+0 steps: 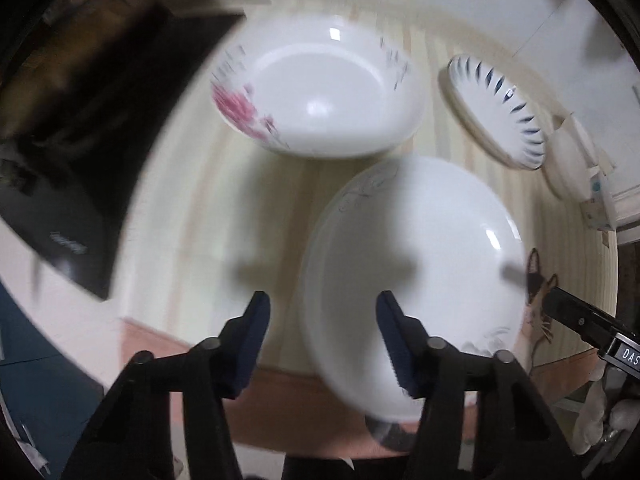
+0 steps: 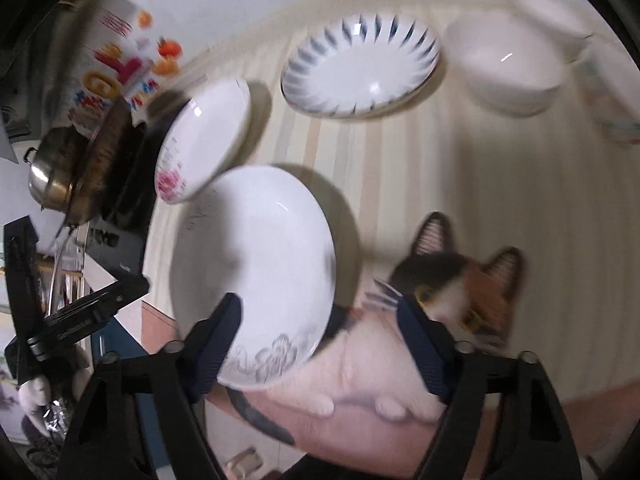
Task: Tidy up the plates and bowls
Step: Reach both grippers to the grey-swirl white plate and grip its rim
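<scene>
A white plate with a grey flower print (image 1: 416,272) lies nearest on the striped mat. My left gripper (image 1: 324,312) hovers open over its left rim, with one finger above the plate and the other beside it. My right gripper (image 2: 320,312) stands open over the same plate's (image 2: 256,264) right rim, touching nothing. Behind it sit a pink-flowered bowl (image 1: 320,88) (image 2: 204,136) and a blue-striped plate (image 1: 496,112) (image 2: 360,64). At the far right are a plain white bowl (image 2: 508,64) and another white dish (image 2: 548,12). Both views are blurred.
A black cooktop (image 1: 80,184) with a steel pot (image 2: 52,176) borders the mat on the left. The mat carries a cat picture (image 2: 460,292) near its pink front edge (image 1: 168,344). A patterned cup (image 2: 612,88) stands at the far right.
</scene>
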Demonstrator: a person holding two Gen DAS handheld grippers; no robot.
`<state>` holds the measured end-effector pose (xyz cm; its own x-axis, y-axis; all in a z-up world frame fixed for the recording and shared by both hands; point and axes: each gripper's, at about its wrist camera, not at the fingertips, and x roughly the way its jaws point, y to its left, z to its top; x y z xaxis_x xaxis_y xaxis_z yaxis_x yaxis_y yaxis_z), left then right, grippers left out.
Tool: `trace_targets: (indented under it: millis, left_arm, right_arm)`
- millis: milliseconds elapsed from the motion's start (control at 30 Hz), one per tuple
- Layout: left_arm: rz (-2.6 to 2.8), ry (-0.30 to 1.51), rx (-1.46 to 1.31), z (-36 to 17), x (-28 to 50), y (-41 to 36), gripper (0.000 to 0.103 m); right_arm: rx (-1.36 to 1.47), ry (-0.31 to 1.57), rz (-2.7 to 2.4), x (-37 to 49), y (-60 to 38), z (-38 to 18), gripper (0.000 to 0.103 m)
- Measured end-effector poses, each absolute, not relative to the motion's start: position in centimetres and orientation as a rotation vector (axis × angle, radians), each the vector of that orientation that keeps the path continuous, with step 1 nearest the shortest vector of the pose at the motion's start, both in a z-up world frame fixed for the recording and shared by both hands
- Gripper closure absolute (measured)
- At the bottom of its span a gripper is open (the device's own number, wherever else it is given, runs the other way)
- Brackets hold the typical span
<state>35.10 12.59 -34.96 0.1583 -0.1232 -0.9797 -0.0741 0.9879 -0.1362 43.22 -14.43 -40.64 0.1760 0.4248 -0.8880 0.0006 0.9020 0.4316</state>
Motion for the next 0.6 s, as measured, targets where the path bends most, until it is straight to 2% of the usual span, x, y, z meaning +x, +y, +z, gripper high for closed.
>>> trace_targets:
  millis: [100, 200, 267, 433, 600]
  left_arm:
    - [-0.058, 1.468, -0.175, -36.6, 35.9, 12.3, 0.066]
    - [-0.070, 1.473, -0.178, -37.0, 36.2, 12.1, 0.069]
    - [-0.072, 1.466, -0.176, -36.9, 36.4, 12.1, 0.070]
    - [-0.074, 1.460, -0.174, -36.2, 35.7, 12.0, 0.071]
    - [-0.085, 1.451, -0.154, -35.6, 35.7, 10.8, 0.071]
  right_arm:
    - [0.369, 1.419, 0.355, 45.1, -13.2, -43.1, 0.038]
    - [0.349, 1.453, 0.382, 45.8, -12.1, -44.0, 0.055]
    - [0.347, 1.476, 0.396, 46.3, -11.4, -44.9, 0.074]
    - [0.332, 1.465, 0.392, 45.7, -10.5, -44.5, 0.083]
    - [0.330, 1.472, 0.389, 44.9, -11.8, -44.5, 0.083]
